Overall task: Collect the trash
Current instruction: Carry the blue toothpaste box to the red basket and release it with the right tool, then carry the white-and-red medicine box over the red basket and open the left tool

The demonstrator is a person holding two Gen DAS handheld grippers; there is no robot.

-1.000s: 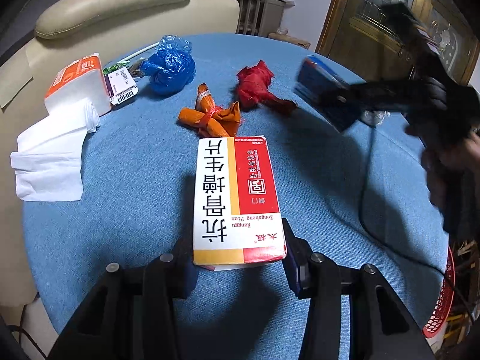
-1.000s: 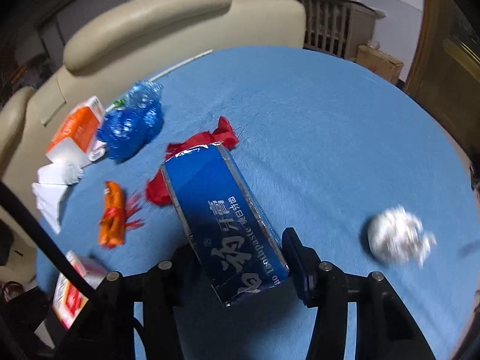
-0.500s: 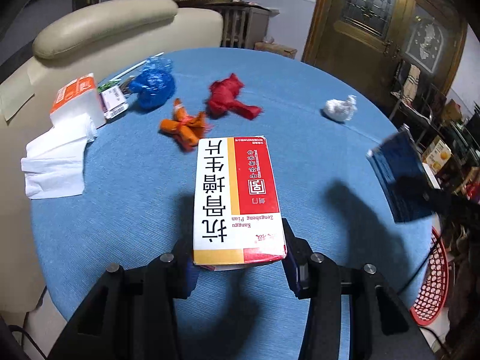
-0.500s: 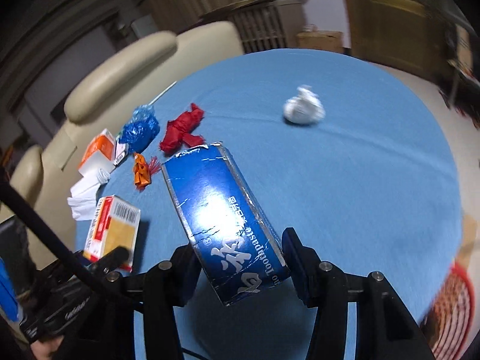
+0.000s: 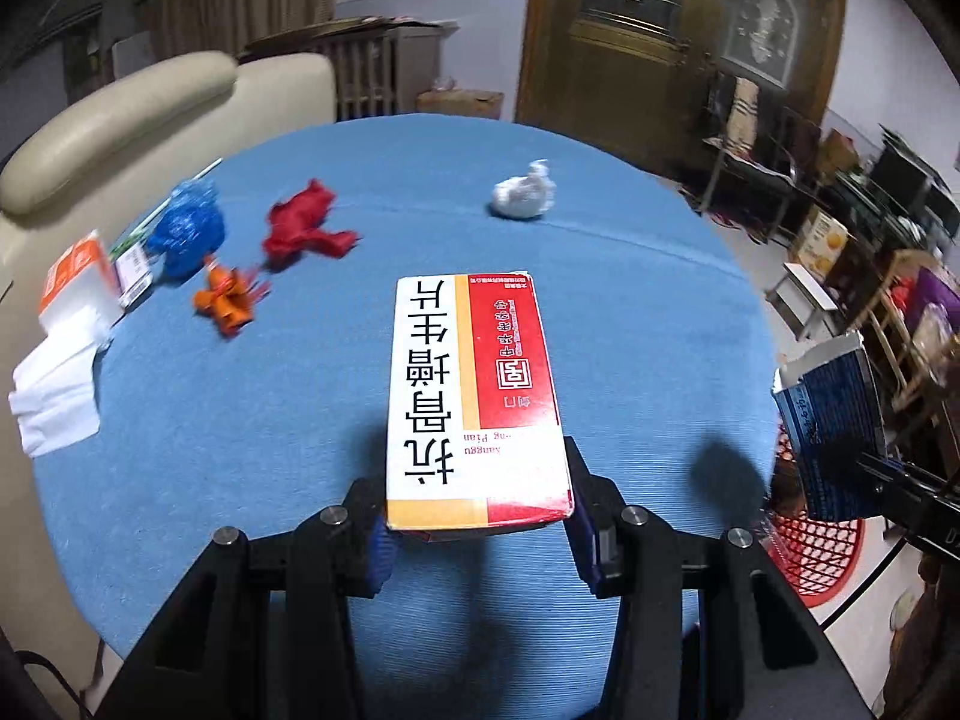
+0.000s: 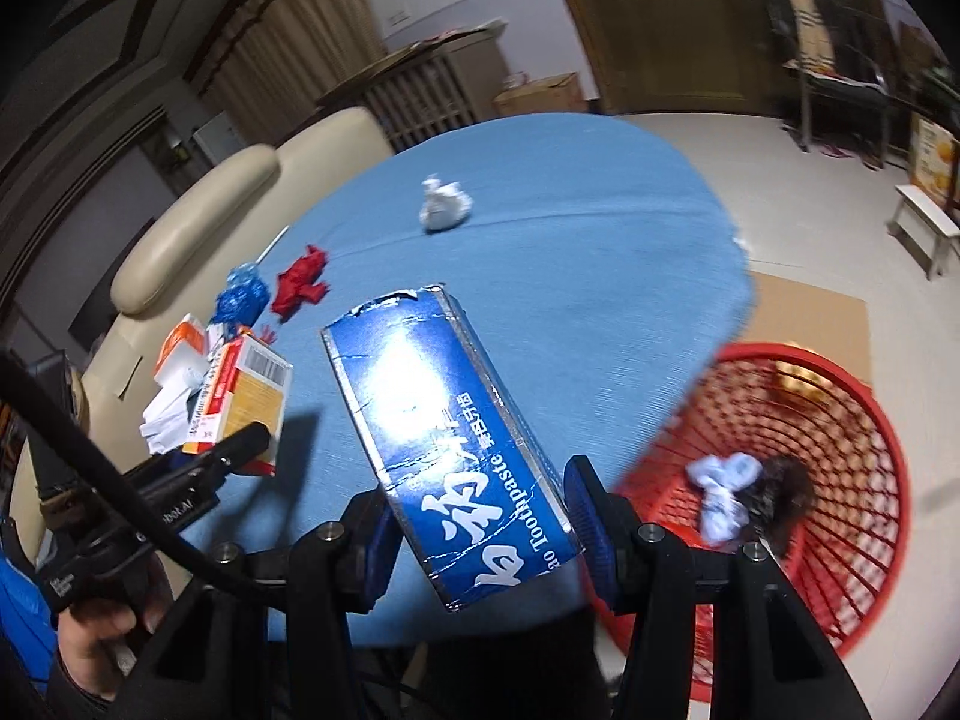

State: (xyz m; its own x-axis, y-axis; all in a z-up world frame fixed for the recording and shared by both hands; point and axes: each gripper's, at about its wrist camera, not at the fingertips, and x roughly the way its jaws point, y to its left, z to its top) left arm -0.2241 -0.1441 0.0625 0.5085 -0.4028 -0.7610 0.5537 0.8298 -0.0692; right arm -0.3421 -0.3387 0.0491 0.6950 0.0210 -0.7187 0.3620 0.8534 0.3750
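Note:
My left gripper (image 5: 480, 531) is shut on a white, red and orange medicine box (image 5: 471, 396), held above the blue table (image 5: 630, 312). My right gripper (image 6: 480, 516) is shut on a torn blue toothpaste box (image 6: 444, 426), held at the table's right edge beside a red mesh basket (image 6: 840, 420) on the floor. The toothpaste box also shows in the left wrist view (image 5: 831, 420), as does the basket (image 5: 822, 546). On the table lie a white crumpled wad (image 5: 522, 198), a red wrapper (image 5: 303, 228), an orange wrapper (image 5: 225, 300) and a blue crumpled bag (image 5: 186, 228).
An orange and white tissue pack (image 5: 75, 276) and loose white tissues (image 5: 54, 384) lie at the table's left edge. A cream armchair (image 5: 120, 126) stands behind the table. The basket holds pale blue and dark scraps (image 6: 726, 486). Furniture crowds the room's right side.
My right gripper has swung the toothpaste box from over the table middle to the right edge, beside the basket. My left gripper has lifted back and turned right with the medicine box.

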